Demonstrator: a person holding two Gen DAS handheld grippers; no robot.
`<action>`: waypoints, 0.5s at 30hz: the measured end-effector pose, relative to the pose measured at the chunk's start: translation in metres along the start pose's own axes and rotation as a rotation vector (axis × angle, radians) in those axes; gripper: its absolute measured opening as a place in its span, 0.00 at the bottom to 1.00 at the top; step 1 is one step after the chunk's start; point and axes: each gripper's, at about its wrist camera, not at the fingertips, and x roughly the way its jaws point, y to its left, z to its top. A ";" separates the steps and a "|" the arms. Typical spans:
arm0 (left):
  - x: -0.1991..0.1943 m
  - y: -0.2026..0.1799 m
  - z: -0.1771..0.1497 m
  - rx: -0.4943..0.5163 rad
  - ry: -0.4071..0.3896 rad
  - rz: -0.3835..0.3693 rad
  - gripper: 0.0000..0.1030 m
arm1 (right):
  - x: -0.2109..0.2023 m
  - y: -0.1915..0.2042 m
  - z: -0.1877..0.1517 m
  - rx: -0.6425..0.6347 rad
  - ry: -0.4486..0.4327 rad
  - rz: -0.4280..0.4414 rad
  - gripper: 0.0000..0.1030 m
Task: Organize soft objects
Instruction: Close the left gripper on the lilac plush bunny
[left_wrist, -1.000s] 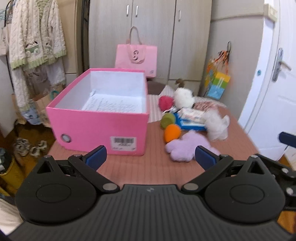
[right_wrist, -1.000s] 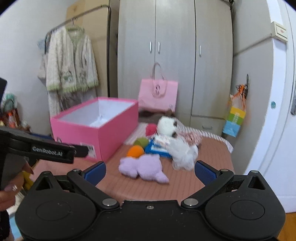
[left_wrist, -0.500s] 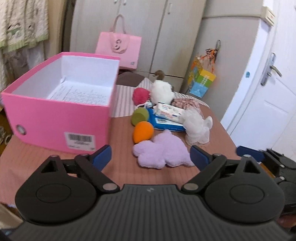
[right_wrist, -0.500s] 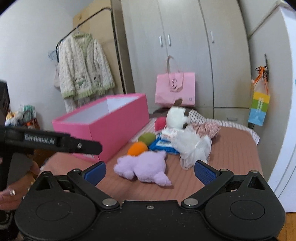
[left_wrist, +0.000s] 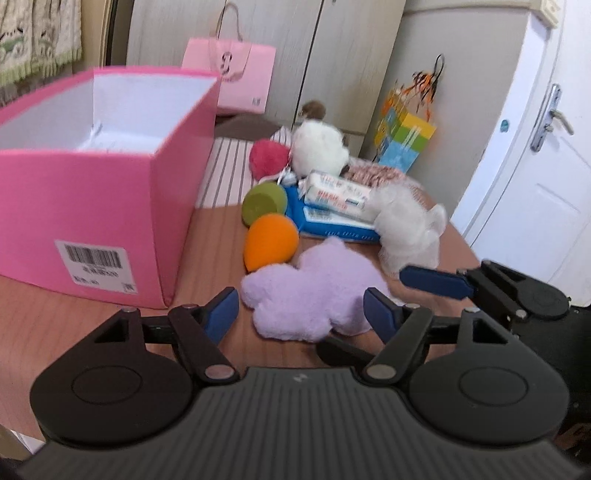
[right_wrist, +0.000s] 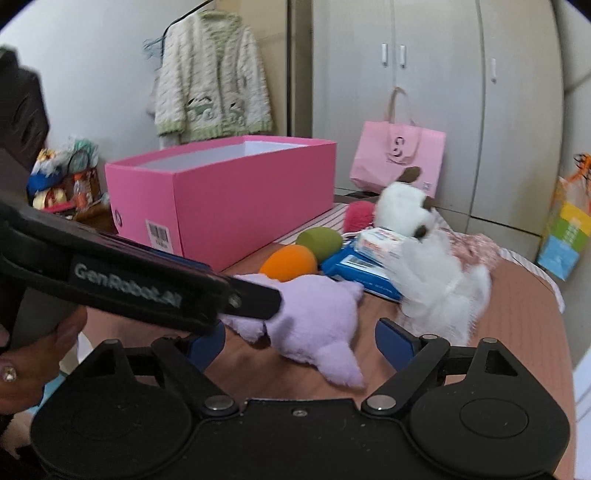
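A lilac plush (left_wrist: 314, 291) lies flat on the table near the front, with my left gripper (left_wrist: 301, 314) around it. Its jaws are closing, and the blue pads stand just off the plush's two sides. My right gripper (right_wrist: 301, 343) comes at the same plush (right_wrist: 314, 314) from the right. Its jaws are also closing and stand wide of the plush. One of its blue fingers (left_wrist: 436, 282) shows in the left wrist view. Behind the plush lie an orange ball (left_wrist: 271, 245), a green ball (left_wrist: 264, 203), a red pom (left_wrist: 267, 158) and two white fluffy toys (left_wrist: 410, 229). An open pink box (left_wrist: 92, 221) stands to the left.
Blue and white tissue packs (left_wrist: 332, 214) lie among the toys. A pink bag (left_wrist: 240, 77) and a colourful bag (left_wrist: 402, 144) stand by the wardrobe behind. A white door (left_wrist: 535, 184) is on the right. A person's hand (right_wrist: 37, 350) grips the left gripper's handle.
Both grippers have come down and forward to the lilac plush, which now lies between the jaws of each. The left jaws have narrowed a good deal, the right ones slightly.
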 end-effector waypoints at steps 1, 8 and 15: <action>0.005 0.000 0.000 0.002 0.012 0.006 0.72 | 0.004 -0.001 0.000 -0.002 -0.001 -0.002 0.88; 0.010 -0.004 -0.003 0.041 -0.039 0.007 0.64 | 0.017 -0.014 0.002 0.036 0.022 0.080 0.88; 0.011 -0.001 -0.001 0.018 -0.051 0.028 0.49 | 0.030 -0.013 -0.003 0.043 0.036 0.067 0.82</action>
